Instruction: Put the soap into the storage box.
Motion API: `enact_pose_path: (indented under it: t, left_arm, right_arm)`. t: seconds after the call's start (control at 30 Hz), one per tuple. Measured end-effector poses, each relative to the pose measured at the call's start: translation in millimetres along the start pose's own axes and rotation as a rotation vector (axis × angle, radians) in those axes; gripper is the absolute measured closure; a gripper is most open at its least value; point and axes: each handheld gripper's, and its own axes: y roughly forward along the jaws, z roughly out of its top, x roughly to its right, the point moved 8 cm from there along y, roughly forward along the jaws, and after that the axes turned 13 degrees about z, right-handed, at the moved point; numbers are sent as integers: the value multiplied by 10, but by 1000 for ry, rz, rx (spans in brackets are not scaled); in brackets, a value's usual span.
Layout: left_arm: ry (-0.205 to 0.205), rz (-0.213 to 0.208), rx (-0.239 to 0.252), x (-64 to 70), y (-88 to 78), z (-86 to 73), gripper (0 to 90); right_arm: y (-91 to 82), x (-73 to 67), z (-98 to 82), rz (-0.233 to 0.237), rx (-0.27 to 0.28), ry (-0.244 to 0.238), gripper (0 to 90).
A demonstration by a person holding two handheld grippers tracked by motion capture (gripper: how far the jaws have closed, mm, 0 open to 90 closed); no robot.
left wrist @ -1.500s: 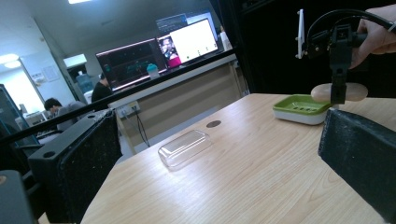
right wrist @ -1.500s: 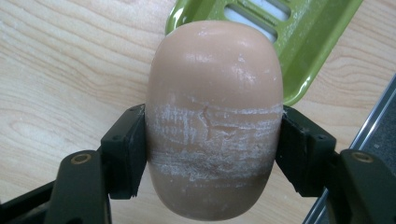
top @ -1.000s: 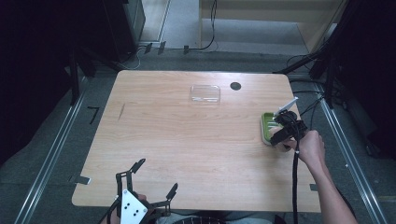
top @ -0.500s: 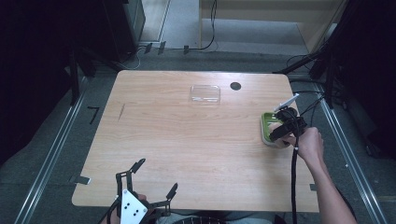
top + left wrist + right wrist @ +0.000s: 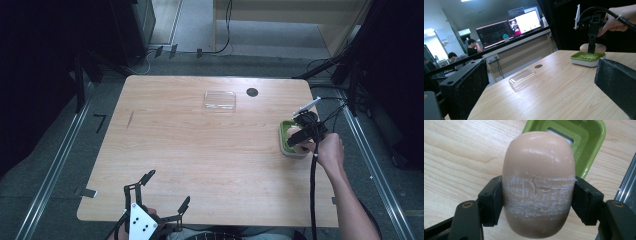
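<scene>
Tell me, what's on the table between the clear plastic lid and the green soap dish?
Nothing: bare wood separates the clear lid from the green soap dish, as the high view shows.

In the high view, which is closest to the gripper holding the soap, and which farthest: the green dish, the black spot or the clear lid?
From the right gripper:
1. Green soap dish, right beneath it at the table's right edge.
2. Black spot, toward the far edge.
3. Clear lid, farther left, near the far edge.
</scene>
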Motion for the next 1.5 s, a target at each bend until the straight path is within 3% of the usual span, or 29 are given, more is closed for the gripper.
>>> enact_pose_path:
  t: [0.6, 1.13, 1.5]
  left_arm:
    - [0, 1, -1, 0, 1, -1, 0]
    - [-4, 3, 1, -7, 1, -1, 0]
    - [-2, 1, 0, -1, 1, -2, 0]
  right_arm:
    - [47, 89, 105, 10, 41, 49, 338]
    - [172, 163, 224, 17, 94, 149, 338]
    - [242, 247, 237, 25, 113, 187, 338]
